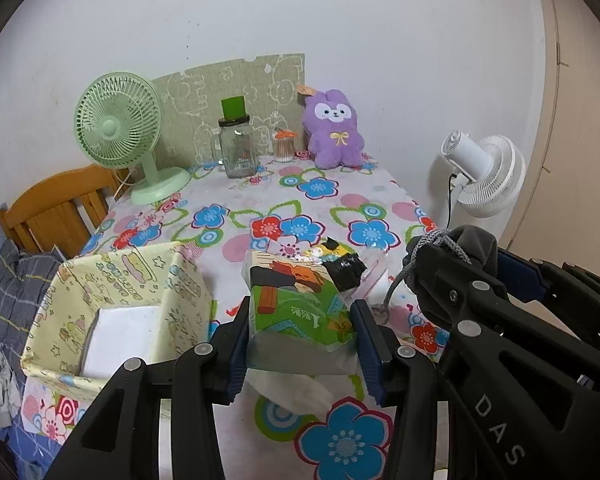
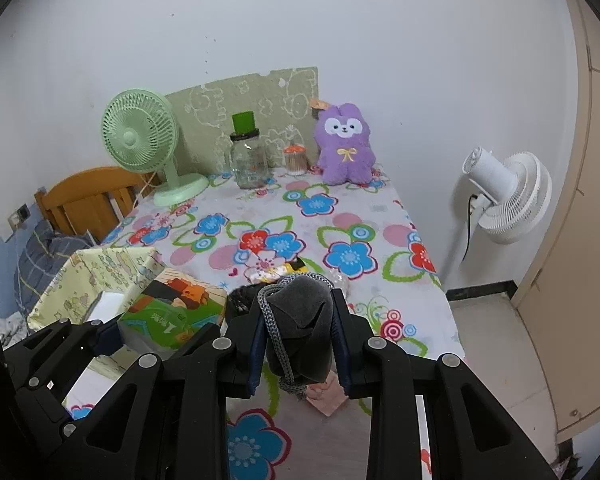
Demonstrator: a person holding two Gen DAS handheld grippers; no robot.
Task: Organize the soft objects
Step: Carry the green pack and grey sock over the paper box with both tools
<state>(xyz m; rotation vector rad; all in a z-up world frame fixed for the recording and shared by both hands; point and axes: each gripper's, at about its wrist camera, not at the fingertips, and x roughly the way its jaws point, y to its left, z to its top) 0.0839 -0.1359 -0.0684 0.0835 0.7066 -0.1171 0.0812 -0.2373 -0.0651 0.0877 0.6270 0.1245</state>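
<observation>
My left gripper [image 1: 300, 332] is shut on a green soft tissue pack [image 1: 296, 300] with cartoon print, held above the table just right of the yellow fabric storage box [image 1: 140, 276]. The pack also shows in the right wrist view [image 2: 176, 312]. My right gripper [image 2: 300, 336] is shut on a dark grey drawstring pouch [image 2: 304, 320] with a braided grey cord, held over the table's front part. The pouch shows at the right in the left wrist view [image 1: 460, 248]. A purple plush bunny [image 1: 334, 130] sits at the table's far edge against the wall.
The box holds a white flat item [image 1: 120, 332]. Small snack packets [image 1: 336, 260] lie mid-table. A green desk fan [image 1: 118, 128], a glass jar [image 1: 238, 148] and a cotton-swab pot [image 1: 284, 146] stand at the back. A white floor fan [image 2: 504, 196] stands right; a wooden chair [image 1: 56, 208] left.
</observation>
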